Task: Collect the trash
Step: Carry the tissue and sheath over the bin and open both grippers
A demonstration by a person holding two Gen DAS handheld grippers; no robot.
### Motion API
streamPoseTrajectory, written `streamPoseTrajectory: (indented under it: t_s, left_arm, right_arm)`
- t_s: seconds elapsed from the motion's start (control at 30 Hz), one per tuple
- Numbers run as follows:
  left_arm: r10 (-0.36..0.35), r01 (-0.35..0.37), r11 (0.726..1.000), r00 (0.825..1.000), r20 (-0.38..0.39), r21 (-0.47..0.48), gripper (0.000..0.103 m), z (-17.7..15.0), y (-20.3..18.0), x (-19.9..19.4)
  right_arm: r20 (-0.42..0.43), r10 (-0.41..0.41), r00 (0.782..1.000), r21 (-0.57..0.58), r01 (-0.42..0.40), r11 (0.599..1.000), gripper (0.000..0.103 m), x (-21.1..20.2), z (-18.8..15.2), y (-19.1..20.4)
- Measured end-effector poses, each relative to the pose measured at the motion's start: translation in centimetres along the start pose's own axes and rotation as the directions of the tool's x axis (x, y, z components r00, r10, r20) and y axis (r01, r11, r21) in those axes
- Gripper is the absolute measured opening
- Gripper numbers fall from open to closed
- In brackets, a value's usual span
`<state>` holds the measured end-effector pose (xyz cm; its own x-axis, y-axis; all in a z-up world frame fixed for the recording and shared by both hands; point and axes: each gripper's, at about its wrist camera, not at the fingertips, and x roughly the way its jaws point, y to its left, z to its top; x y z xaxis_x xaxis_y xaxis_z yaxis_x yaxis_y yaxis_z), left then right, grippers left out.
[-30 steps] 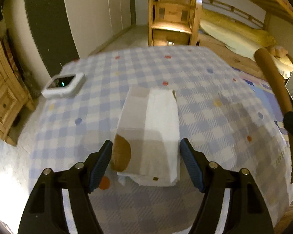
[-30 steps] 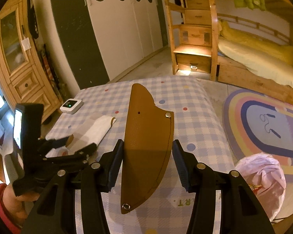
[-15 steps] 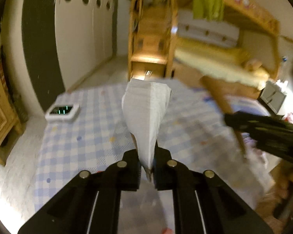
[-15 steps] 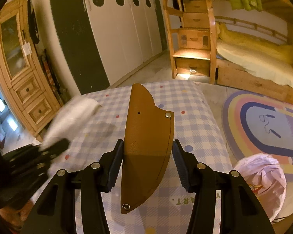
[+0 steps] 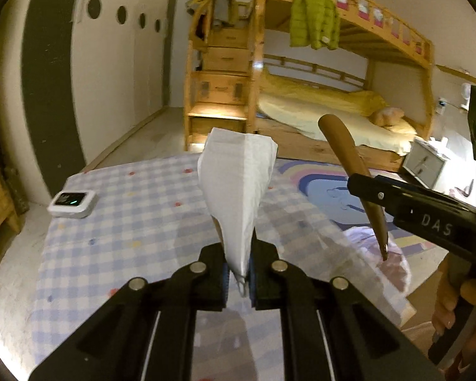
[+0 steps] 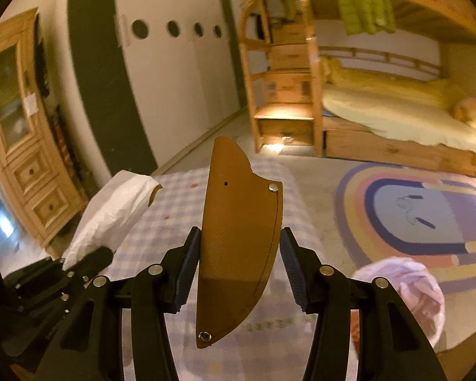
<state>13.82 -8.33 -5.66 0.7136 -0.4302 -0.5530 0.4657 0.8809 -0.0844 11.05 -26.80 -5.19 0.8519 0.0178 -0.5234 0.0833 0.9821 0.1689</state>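
My left gripper (image 5: 239, 270) is shut on a white paper bag (image 5: 238, 190) and holds it upright above the checked table (image 5: 127, 222). The bag also shows at the left of the right wrist view (image 6: 111, 216). My right gripper (image 6: 239, 263) is shut on a brown leather sheath (image 6: 238, 238), held on edge between the pads. The sheath and right gripper show at the right of the left wrist view (image 5: 358, 174). A pink trash bag (image 6: 403, 295) sits on the floor right of the table and also shows in the left wrist view (image 5: 380, 254).
A white device with a green display (image 5: 73, 203) lies at the table's far left. A wooden cabinet (image 6: 25, 158) stands left. A bunk bed with steps (image 5: 301, 95) fills the back. A colourful rug (image 6: 428, 216) covers the floor at right.
My left gripper closed on the paper bag, lifted it off the table and swung it right toward the trash bag. The right gripper kept holding the sheath and rose slightly.
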Motion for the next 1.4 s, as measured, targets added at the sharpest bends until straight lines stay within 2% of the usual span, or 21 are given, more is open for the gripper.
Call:
streamPoseTrajectory:
  t_s: [0.2,0.37,0.6,0.83,1.0,1.03,1.07,1.1,1.17,1.23,1.4]
  left_arm:
    - [-0.101,0.101,0.994,0.995,0.009,0.048,0.007,0.4,-4.0,0.9]
    - [-0.184,0.182,0.979,0.983,0.006,0.091,0.007,0.5,-8.1,1.6]
    - [-0.261,0.267,0.951,0.964,-0.055,0.156,0.007,-0.3,-13.4,3.9]
    - [-0.326,0.349,0.912,0.935,-0.137,0.214,0.008,-0.9,-19.6,8.2]
    - [-0.351,0.381,0.900,0.921,-0.167,0.212,0.008,-1.1,-21.9,10.9]
    - [-0.356,0.387,0.899,0.919,-0.171,0.206,0.010,-1.1,-22.3,11.5]
    - [-0.360,0.392,0.897,0.916,-0.178,0.204,0.018,-1.2,-22.4,11.8]
    - [-0.362,0.396,0.896,0.914,-0.184,0.203,0.036,-1.2,-22.5,12.1]
    - [-0.348,0.379,0.904,0.921,-0.172,0.199,0.058,-1.5,-22.4,12.2]
    - [-0.356,0.384,0.903,0.920,-0.166,0.194,0.059,-1.4,-22.2,12.0]
    - [-0.319,0.344,0.919,0.936,-0.151,0.193,0.062,-1.2,-21.2,11.2]
  right_arm:
    - [0.029,-0.088,0.996,0.058,0.086,0.995,0.051,-3.8,0.1,-3.8]
    - [0.018,-0.180,0.984,0.084,0.178,0.981,0.051,-5.7,-1.3,-6.9]
    - [-0.027,-0.282,0.959,0.128,0.283,0.951,0.051,-7.2,-3.5,-11.3]
    - [-0.072,-0.336,0.939,0.199,0.344,0.918,0.051,-7.9,-5.4,-16.3]
    - [-0.076,-0.342,0.937,0.243,0.350,0.905,0.051,-7.5,-5.7,-19.4]
    - [-0.075,-0.341,0.937,0.249,0.348,0.904,0.051,-7.3,-5.8,-19.9]
    - [-0.074,-0.336,0.939,0.262,0.344,0.902,0.053,-6.9,-5.7,-20.6]
    - [-0.074,-0.332,0.940,0.273,0.339,0.900,0.053,-6.7,-5.8,-21.1]
    - [-0.072,-0.314,0.947,0.316,0.320,0.893,0.066,-6.4,-6.1,-22.2]
    - [-0.070,-0.310,0.948,0.340,0.315,0.886,0.066,-6.5,-6.4,-22.4]
    - [-0.080,-0.294,0.952,0.362,0.303,0.882,0.066,-6.6,-7.1,-22.2]
